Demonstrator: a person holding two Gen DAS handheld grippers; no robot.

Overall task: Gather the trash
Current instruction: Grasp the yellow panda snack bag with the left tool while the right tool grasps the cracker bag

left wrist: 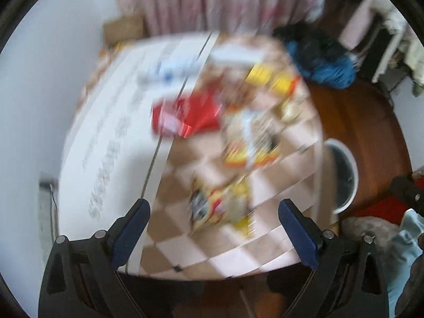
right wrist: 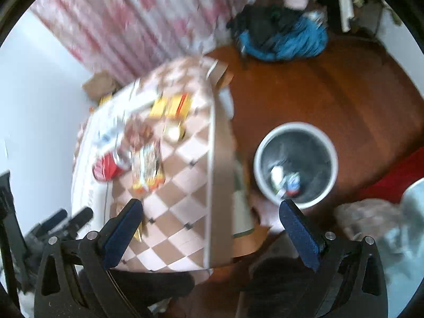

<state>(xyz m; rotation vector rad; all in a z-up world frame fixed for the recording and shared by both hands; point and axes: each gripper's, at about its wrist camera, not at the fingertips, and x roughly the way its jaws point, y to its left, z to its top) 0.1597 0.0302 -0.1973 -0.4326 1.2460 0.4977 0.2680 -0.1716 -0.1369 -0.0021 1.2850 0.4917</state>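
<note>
Item: my left gripper, black frame with blue-padded fingers. Jaws spread wide, nothing between them. It hangs above the near edge of the table.

Item: my right gripper, same make. Jaws equally wide apart, empty. It hangs over the table's near right edge, with the bin just beyond its right finger.

Item: low table with a pink-and-brown checked top. A white printed sheet covers its left part. Both views are blurred by motion, so print and labels cannot be read.

Item: trash on the table. A red foil wrapper lies at the sheet's edge, mid-table. A yellow-and-orange snack packet lies just right of it. A second yellow-and-red packet lies nearest, between the left gripper's fingers in the left view. A yellow box-like pack sits at the far right corner.

Item: round white waste bin with a dark liner, on the brown wooden floor right of the table. A few small pieces, white and red-blue, lie inside.

Item: blue-and-black bundle of cloth, on the floor far right, well apart from the table.

Item: pink patterned curtain, behind the table.
</note>
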